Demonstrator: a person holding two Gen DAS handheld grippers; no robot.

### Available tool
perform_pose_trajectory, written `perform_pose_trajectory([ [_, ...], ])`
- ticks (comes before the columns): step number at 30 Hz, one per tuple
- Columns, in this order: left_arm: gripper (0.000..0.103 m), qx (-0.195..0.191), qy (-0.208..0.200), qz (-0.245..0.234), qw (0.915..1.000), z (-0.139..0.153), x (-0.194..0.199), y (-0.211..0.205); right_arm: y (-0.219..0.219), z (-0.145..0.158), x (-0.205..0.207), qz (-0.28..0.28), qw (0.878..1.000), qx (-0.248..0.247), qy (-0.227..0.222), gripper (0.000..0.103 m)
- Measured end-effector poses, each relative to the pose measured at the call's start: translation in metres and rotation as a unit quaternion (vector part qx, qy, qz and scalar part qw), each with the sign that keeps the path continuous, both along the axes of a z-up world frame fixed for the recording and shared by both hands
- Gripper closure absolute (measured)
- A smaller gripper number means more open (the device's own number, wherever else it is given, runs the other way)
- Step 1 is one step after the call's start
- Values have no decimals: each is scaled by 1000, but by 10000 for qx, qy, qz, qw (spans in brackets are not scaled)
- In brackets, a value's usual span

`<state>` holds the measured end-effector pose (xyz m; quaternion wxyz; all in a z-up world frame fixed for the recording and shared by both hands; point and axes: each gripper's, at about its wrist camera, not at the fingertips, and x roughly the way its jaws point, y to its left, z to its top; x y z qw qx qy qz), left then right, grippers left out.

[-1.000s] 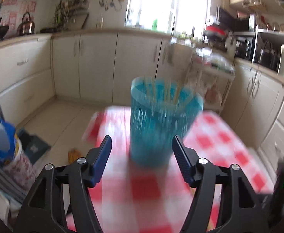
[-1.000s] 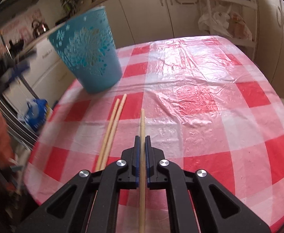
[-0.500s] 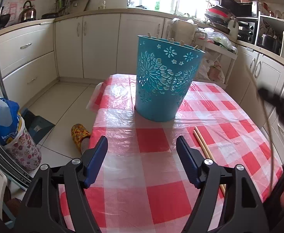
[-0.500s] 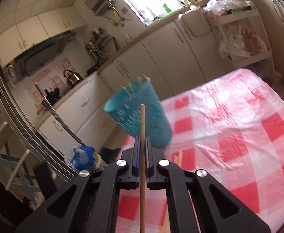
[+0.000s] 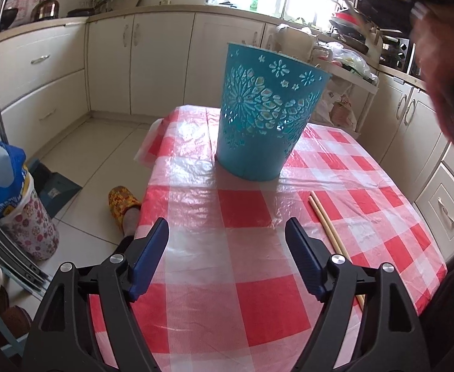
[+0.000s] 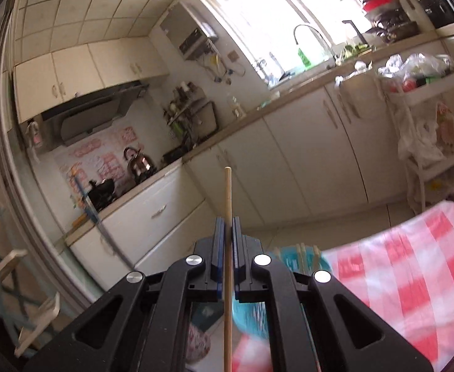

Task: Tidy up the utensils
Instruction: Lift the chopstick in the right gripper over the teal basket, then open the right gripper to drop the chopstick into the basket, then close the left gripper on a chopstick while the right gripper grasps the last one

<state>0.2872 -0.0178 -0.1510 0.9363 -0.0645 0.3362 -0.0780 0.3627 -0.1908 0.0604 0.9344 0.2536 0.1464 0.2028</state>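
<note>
Gripping one chopstick [image 6: 228, 192], right gripper [image 6: 226, 226] sits above the teal bin [image 5: 269, 114] near the table's [image 5: 258, 279] far edge. Left gripper [image 5: 227, 248] jaws opening, empty, bare cloth ahead. Two chopsticks [image 5: 326, 226] lie toward the right edge.

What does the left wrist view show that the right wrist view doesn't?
Left wrist only: the left gripper, jaws opening with nothing between them, two chopsticks lying on the checked tablecloth, and a slipper on the floor.

Right wrist only: the right gripper, jaws shut on one chopstick raised in the air.

Both: the blue bucket, the tablecloth and the kettle.
</note>
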Motion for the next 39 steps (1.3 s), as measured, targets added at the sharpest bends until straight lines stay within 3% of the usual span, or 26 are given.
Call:
perform_pose_trajectory([
  [8, 28, -241, 126, 76, 9996, -6, -1, 15, 18, -2, 51, -880, 9953, -375, -151, 97],
  [15, 28, -350, 133, 118, 9992, -7, -3, 23, 42, -35, 62, -869, 9896, -1143, 97, 97],
  [17, 28, -359, 166, 138, 9991, -7, -3, 25, 45, -45, 55, -736, 9891, -1263, 175, 82],
  [19, 27, -357, 157, 161, 9991, -6, -4, 25, 44, -50, 44, -629, 9889, -1334, 169, 74],
  [23, 27, -323, 169, 172, 9992, -3, -7, 27, 21, -54, -8, -383, 9901, -1339, 191, 70],
  [26, 27, -320, 223, 152, 9991, -1, -7, 26, -4, -80, -55, -216, 9866, -1459, 696, 70],
  [29, 26, -314, 293, 109, 9990, -1, -5, 23, -20, -134, -89, 82, 9685, -1884, 1627, 76],
  [32, 26, -269, 401, 71, 9988, -3, -3, 15, -29, -175, -96, 205, 9541, -1974, 2242, 83],
  [39, 26, -97, 481, -40, 9988, 0, -8, -4, -21, -206, -69, 269, 9364, -2305, 2634, 84],
])
